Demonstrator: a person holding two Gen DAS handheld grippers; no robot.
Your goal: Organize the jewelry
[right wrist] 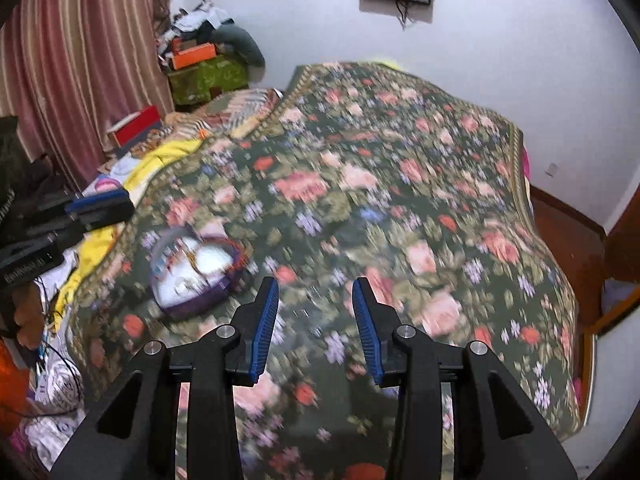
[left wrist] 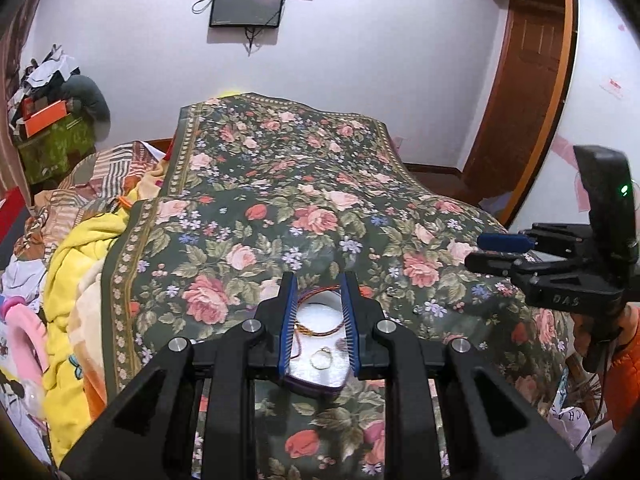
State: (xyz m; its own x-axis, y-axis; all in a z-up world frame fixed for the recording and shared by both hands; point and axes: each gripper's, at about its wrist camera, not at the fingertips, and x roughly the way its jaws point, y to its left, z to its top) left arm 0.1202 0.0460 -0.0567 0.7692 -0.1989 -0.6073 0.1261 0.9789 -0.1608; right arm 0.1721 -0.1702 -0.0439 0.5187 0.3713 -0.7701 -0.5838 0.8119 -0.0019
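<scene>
A heart-shaped purple jewelry box point(left wrist: 320, 384) with a white lining lies open on the floral bedspread point(left wrist: 280, 200). Inside it are a thin gold ring point(left wrist: 321, 359) and a braided brown cord point(left wrist: 320, 332). My left gripper point(left wrist: 318, 278) hovers above the box. Its blue pads stand a narrow gap apart, and I see nothing pressed between them. Two small shiny pieces point(left wrist: 416, 311) lie on the cloth right of the box. My right gripper point(right wrist: 316, 282) is open and empty over blurred bedspread, right of the box point(right wrist: 196, 276). In the left wrist view, the right gripper point(left wrist: 486, 254) reaches in from the right edge.
Yellow and striped blankets point(left wrist: 80, 280) are piled left of the bedspread. A green box stack with clutter point(left wrist: 52, 136) stands in the far corner beside a curtain point(right wrist: 80, 60). A wall monitor point(left wrist: 248, 4) and a wooden door point(left wrist: 520, 100) lie beyond. An orange sleeve point(left wrist: 624, 360) shows at the right.
</scene>
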